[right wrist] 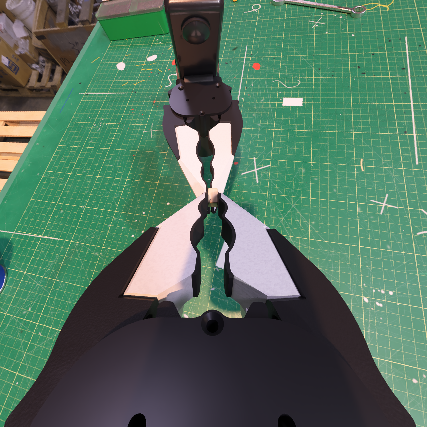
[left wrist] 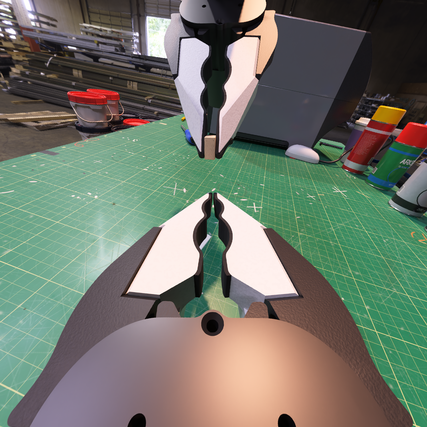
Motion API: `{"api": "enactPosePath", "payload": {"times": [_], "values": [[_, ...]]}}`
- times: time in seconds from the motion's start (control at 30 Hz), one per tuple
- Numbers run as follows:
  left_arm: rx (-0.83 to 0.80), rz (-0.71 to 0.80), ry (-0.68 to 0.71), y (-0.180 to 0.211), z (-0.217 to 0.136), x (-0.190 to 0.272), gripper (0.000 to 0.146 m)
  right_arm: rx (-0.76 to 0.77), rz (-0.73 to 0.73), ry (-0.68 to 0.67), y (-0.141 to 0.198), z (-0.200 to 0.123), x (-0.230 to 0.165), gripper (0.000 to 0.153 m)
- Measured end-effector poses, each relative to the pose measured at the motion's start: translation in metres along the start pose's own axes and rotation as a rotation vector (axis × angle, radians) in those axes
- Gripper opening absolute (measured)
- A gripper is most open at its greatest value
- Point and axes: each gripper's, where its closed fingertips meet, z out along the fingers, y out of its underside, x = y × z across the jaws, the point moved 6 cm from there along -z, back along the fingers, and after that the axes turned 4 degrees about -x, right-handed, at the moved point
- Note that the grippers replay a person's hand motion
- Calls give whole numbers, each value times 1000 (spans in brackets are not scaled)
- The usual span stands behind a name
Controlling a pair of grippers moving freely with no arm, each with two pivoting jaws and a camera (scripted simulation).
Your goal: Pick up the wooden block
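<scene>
A small pale wooden block point(left wrist: 209, 147) stands upright at or just above the green cutting mat point(left wrist: 92, 208). My right gripper point(left wrist: 209, 156) points down at it from above and is shut on it, one finger on each side. In the right wrist view the block point(right wrist: 212, 196) sits between my right gripper's point(right wrist: 212, 200) fingertips. My left gripper point(left wrist: 212, 195) is shut and empty, low over the mat, pointing at the block from a short way off. It also shows in the right wrist view point(right wrist: 209, 188), facing me just beyond the block.
A grey machine housing point(left wrist: 312, 80) stands behind the block, with a white mouse point(left wrist: 302, 153) and spray cans point(left wrist: 374, 141) to its right. A blue-handled screwdriver point(left wrist: 188, 136) lies left of the block. A green box point(right wrist: 134, 20) and a wrench point(right wrist: 323, 7) lie far off.
</scene>
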Motion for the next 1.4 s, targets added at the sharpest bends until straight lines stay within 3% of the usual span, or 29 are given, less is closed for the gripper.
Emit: {"api": "enactPosePath", "payload": {"times": [1.4], "values": [[-14,2,3,1,1,1,1,63,14,-15,0,-3,-1,7]]}}
